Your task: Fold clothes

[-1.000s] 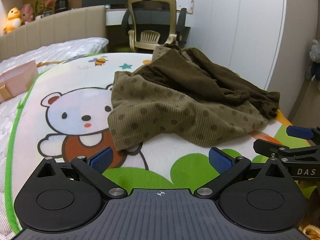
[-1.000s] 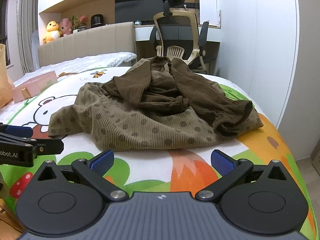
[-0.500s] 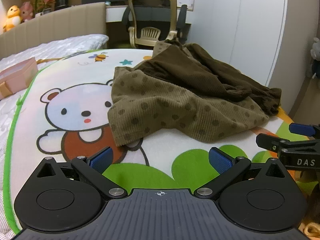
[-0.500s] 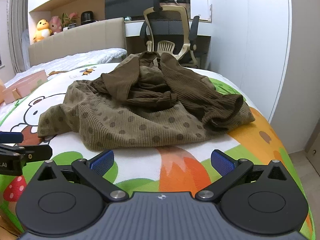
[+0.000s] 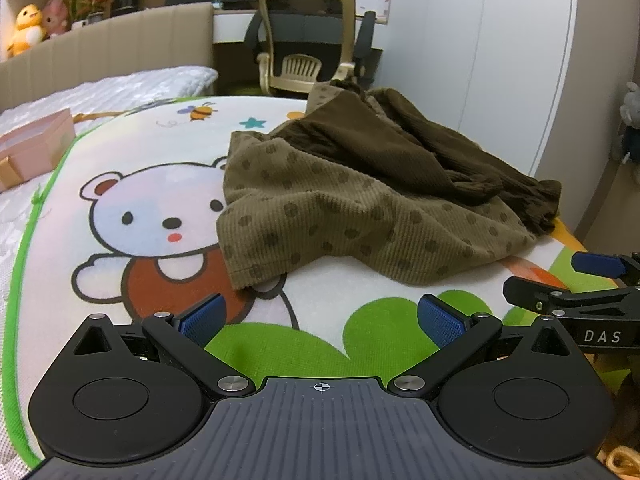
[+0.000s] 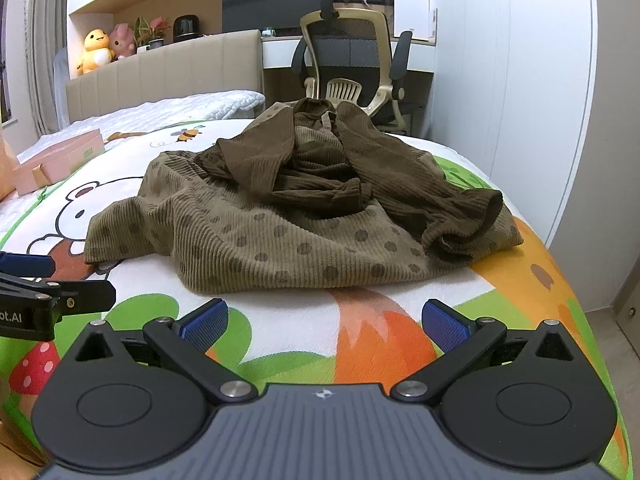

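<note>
A crumpled brown corduroy garment (image 5: 360,200) (image 6: 304,216), olive with dark dots and darker brown sleeves bunched on top, lies on a cartoon-printed mat (image 5: 160,184) (image 6: 360,308) over a bed. My left gripper (image 5: 320,318) is open, low over the mat, just short of the garment's near left hem. My right gripper (image 6: 324,320) is open too, just short of the garment's front edge. Nothing sits between either pair of blue pads. Each gripper shows at the edge of the other's view: the right one (image 5: 576,280), the left one (image 6: 36,280).
A pink box (image 5: 32,148) (image 6: 56,160) lies on the bed at the left. An office chair (image 5: 312,52) (image 6: 352,64) and desk stand behind the bed. White wardrobe doors (image 5: 500,60) fill the right. The mattress drops off to the floor at the right (image 6: 624,304).
Both grippers have edged forward and lower toward the garment, which now looks larger in both views. Both stay open and the garment has not moved.
</note>
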`<state>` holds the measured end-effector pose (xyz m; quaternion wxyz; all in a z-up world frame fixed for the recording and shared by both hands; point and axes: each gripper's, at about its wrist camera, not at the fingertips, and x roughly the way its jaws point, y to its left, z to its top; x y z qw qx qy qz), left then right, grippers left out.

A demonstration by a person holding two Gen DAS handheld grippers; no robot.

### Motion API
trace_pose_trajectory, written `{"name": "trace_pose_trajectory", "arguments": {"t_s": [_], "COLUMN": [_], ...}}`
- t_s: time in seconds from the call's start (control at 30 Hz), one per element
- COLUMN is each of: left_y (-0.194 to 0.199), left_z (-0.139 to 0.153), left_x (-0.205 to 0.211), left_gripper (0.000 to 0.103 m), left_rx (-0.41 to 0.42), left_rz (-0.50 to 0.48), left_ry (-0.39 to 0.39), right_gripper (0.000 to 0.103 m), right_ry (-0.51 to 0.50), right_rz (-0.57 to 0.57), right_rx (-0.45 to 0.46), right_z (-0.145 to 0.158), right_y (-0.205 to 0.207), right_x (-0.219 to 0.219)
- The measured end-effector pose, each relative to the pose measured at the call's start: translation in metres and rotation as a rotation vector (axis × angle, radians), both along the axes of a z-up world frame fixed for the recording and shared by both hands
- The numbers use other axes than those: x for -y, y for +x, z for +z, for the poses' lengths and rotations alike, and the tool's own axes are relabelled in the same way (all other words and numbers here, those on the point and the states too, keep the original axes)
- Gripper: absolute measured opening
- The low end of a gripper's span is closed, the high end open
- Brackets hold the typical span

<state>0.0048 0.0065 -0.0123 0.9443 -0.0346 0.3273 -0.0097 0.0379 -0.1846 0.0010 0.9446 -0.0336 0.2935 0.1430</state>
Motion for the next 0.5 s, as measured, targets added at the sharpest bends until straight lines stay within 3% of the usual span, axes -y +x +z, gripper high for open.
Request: {"name": "trace_pose_trajectory", "arguments": {"t_s": [0.5], "left_y": [-0.0001], "left_z": [-0.0012], "left_x": [-0.0001], "left_gripper": [0.103], "left_rx": [-0.005], "left_rz": [-0.003], "left_ry": [-0.003], "right_gripper": [0.103], "right_ry": [0.0], "right_rz": [0.003], "right_rx": [-0.006], "right_z": [-0.0006], "right_y": [-0.0001], "right_x": [-0.0002]}}
